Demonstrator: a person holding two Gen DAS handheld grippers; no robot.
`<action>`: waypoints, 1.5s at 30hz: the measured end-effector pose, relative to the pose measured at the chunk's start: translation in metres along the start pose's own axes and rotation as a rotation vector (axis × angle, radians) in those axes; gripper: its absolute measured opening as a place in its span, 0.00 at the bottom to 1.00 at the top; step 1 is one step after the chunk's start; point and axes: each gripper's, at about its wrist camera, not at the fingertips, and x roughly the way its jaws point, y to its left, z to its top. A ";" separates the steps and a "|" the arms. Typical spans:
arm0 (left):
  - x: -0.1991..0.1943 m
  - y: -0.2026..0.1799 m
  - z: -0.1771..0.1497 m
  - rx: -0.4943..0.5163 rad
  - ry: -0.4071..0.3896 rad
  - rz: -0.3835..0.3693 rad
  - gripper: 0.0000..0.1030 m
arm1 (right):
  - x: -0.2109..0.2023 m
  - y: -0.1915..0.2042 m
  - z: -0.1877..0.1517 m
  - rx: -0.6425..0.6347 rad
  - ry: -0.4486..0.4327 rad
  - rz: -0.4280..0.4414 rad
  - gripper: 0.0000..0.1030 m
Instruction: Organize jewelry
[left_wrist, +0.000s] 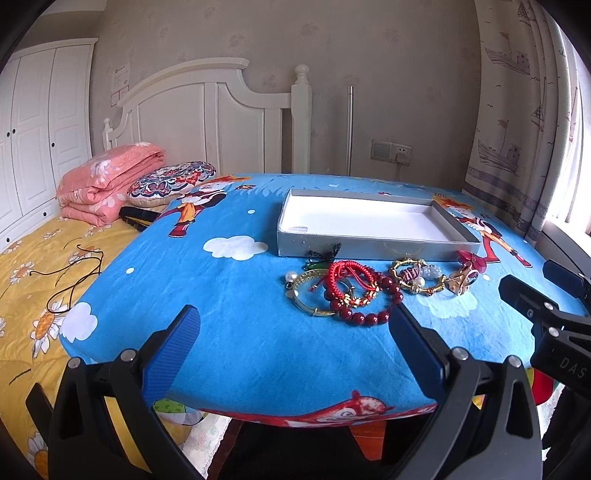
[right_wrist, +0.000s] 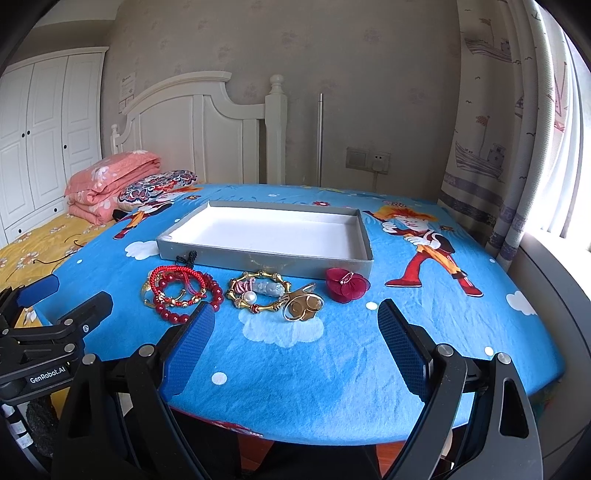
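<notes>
A shallow grey tray (left_wrist: 369, 249) (right_wrist: 258, 258) with a white inside lies empty on the blue cartoon tablecloth. In front of it lies a row of jewelry: a dark red bead bracelet (left_wrist: 369, 317) (right_wrist: 177, 317) tangled with red cord bracelets (left_wrist: 351, 273) (right_wrist: 177, 275) and a gold bangle (left_wrist: 317, 312), a gold bamboo bangle with a pearl (left_wrist: 417, 280) (right_wrist: 258, 295), a gold ring piece (right_wrist: 303, 308) and a red flower clip (left_wrist: 472, 260) (right_wrist: 347, 284). My left gripper (left_wrist: 295, 321) is open, just short of the bead bracelet. My right gripper (right_wrist: 295, 317) is open, near the ring piece.
The table (right_wrist: 480, 332) stands beside a bed with a yellow flowered sheet (left_wrist: 26, 295), a folded pink quilt (left_wrist: 107, 184) and a patterned cushion (left_wrist: 173, 181). A black cord (left_wrist: 62, 280) lies on the sheet. A curtain and window (right_wrist: 535, 166) are at the right.
</notes>
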 end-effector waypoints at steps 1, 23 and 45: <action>0.000 0.000 0.000 0.000 0.000 0.000 0.96 | 0.000 -0.001 0.000 0.000 0.000 0.000 0.82; -0.001 0.004 -0.003 0.003 0.013 0.015 0.96 | 0.001 -0.009 -0.007 0.045 0.046 0.004 0.82; 0.067 -0.018 0.023 0.050 0.019 -0.009 0.88 | 0.033 -0.025 -0.008 0.078 0.052 -0.035 0.81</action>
